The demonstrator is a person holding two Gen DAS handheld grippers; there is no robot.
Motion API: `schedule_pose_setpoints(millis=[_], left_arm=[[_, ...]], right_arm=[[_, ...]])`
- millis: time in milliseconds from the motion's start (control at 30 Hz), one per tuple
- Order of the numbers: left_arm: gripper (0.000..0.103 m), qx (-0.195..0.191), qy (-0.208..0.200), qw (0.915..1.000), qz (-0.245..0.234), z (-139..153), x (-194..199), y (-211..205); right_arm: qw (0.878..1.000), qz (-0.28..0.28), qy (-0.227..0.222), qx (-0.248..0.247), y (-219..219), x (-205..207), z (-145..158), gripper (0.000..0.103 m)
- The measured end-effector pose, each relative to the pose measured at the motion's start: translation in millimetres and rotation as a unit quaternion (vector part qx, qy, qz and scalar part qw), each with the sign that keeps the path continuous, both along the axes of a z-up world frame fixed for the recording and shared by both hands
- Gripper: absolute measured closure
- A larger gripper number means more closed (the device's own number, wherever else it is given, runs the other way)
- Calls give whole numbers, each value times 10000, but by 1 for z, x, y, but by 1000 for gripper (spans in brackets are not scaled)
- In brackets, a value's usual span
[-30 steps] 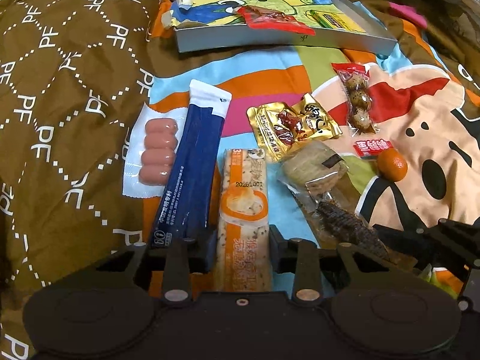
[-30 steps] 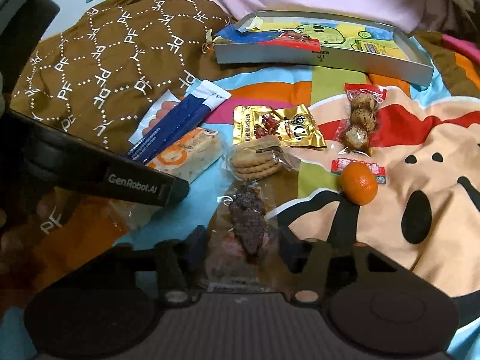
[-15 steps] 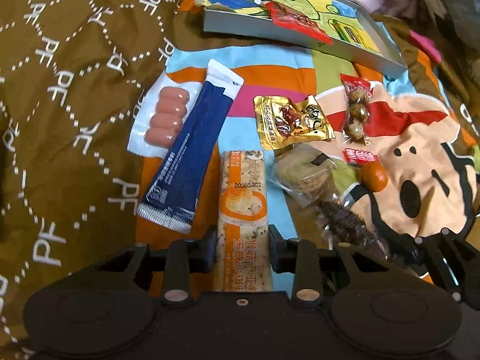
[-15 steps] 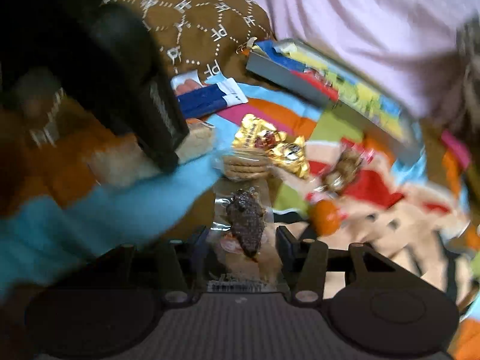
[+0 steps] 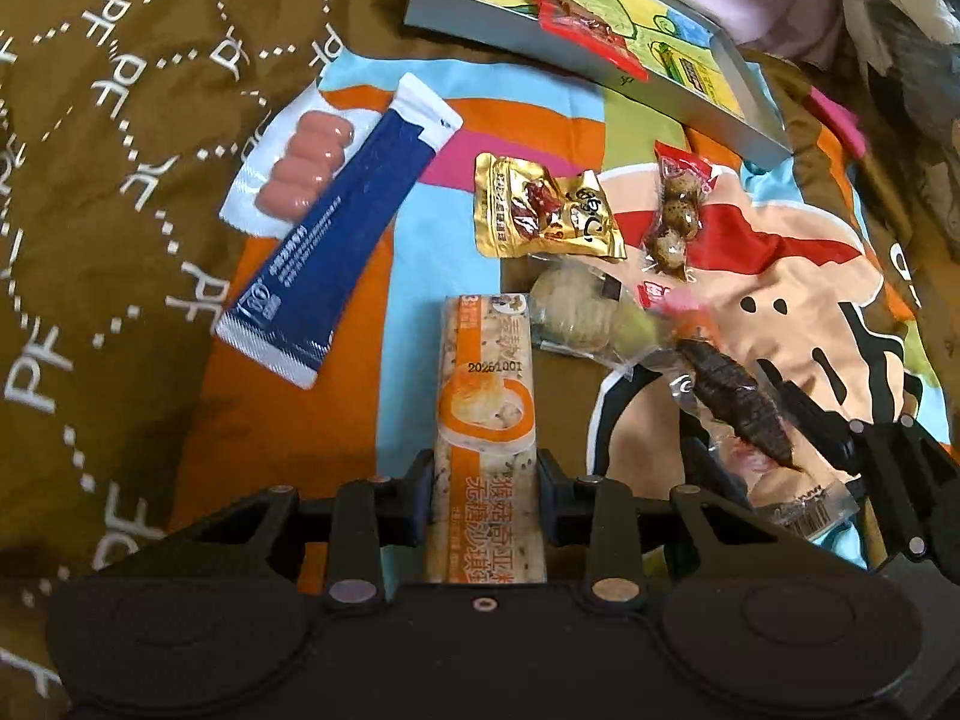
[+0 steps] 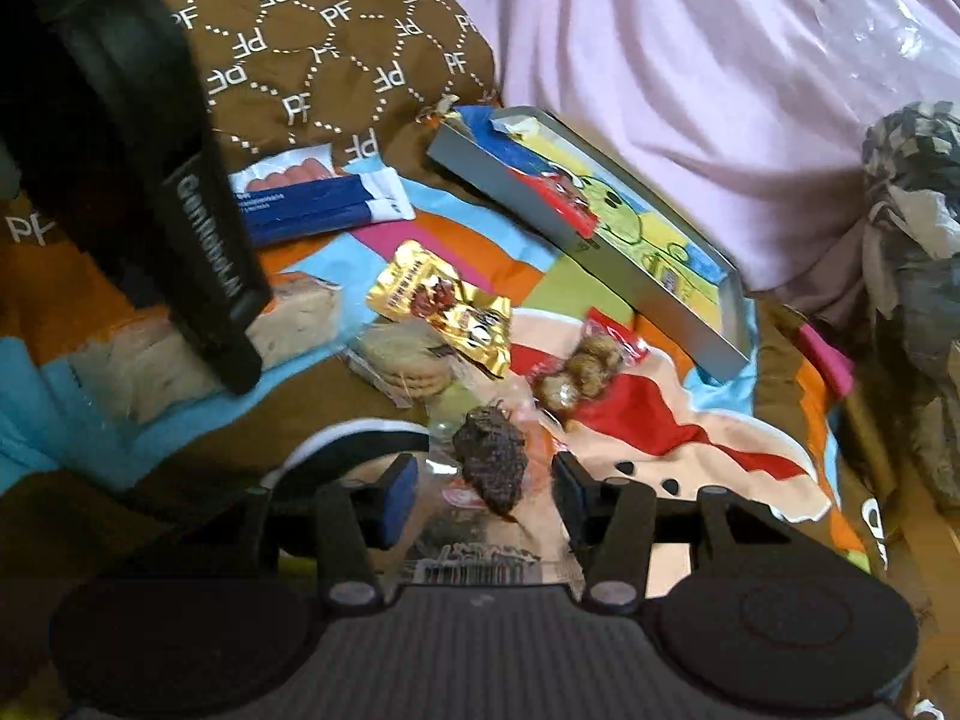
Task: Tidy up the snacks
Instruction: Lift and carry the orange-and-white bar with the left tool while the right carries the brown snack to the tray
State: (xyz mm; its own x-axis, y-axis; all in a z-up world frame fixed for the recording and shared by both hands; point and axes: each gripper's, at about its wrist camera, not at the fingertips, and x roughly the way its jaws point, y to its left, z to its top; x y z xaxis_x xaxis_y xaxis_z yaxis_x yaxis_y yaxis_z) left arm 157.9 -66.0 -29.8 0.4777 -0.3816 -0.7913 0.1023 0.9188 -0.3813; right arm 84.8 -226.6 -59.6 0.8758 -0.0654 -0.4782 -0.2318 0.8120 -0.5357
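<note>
Left gripper: jaws clamped on orange-and-white snack bar, pads pressing both long edges near its lower end; bar runs straight ahead between the fingers, far end over the blue patch of the cartoon-print blanket. Also visible from right wrist view as black body crossing upper left, pale bar under it.

Right gripper: jaws part-way apart with clear wrapper of dark dried snack between them; blue pad on the left side seems to sit just off the wrapper, contact on either side hard to confirm, so grip probably but not certainly firm. Same packet seen in left wrist view, tilted, lifted above the blanket at lower right, held in the right gripper's black fingers.

On blanket, not held: sausage pack with blue-and-white sachet lying partly over it, at left. Gold foil packet in middle. Clear pack of round biscuits just below the gold one, touching it. Red-topped pack of speckled eggs right of the gold packet. Small red-and-white wrapper below the eggs, blurred.

Shallow grey tray at top, colourful cartoon sheet inside, one red packet lying in it. Brown quilt with white letter pattern at left. Pink fabric behind tray in right wrist view.
</note>
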Motion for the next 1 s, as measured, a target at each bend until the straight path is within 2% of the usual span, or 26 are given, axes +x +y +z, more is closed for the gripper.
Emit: schedule_pose_setpoints(millis=[100,233,467,567,767,1000], left_arm=[[68,-127,-56,9999,83,2,-5,-3],[68,-429,-235,9987,142,9,-14,-6],[68,-530,-702,9958,240,25,-21,-14],[68,-477,-907,9944,278,34,-18,-18],[68,-235,-1098,9921,560,52,7,-29],[68,-8,-1452,9868,714,77,44,-45]], right_arm=[[9999,-72,136,25,-9,-1,0,50],[9998,14,-55,-203,-10,-8,2,50],[9973,328,-388,-535,-11,-15,8,50],[9963,406,-556,-512,-14,-9,16,50],[9901,394,-1273,-439,-29,17,34,50],[9779,94,-2089,-34,-58,57,47,50]])
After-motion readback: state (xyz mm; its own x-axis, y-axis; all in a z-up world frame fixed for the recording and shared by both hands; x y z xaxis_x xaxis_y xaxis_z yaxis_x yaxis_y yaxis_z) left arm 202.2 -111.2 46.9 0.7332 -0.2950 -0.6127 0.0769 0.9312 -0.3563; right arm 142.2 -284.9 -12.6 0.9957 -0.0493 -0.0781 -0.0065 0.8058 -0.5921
